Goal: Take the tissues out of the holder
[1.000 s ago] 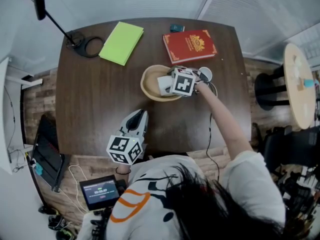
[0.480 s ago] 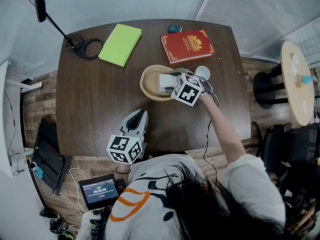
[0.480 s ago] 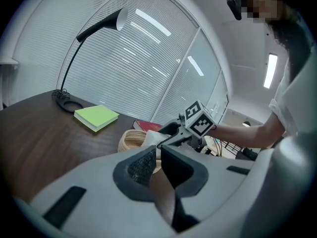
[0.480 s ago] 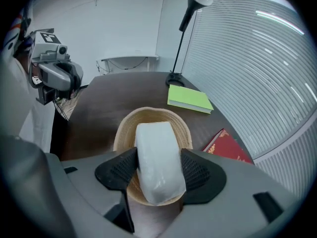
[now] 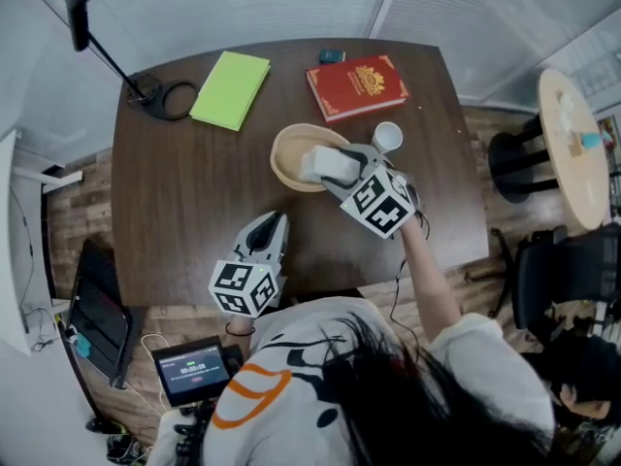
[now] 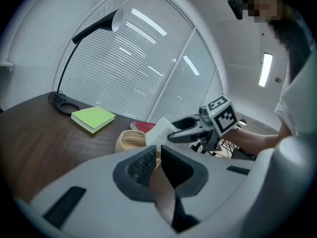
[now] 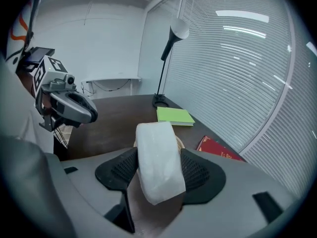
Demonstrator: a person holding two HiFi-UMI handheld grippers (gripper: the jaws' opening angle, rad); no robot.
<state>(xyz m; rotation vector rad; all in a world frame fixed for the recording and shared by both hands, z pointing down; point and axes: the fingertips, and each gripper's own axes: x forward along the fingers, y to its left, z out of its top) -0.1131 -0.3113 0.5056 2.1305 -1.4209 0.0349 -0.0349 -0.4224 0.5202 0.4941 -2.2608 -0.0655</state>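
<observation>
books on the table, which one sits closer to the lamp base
The green book, lying right beside the lamp base; the red book lies farther off, near the white cup.

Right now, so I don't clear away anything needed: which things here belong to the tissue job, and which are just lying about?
In the job: tissue pack, between the jaws of the right gripper, which have just been closing on it; woven holder.
Lying about: green notepad; red book; white cup; desk lamp.
</observation>
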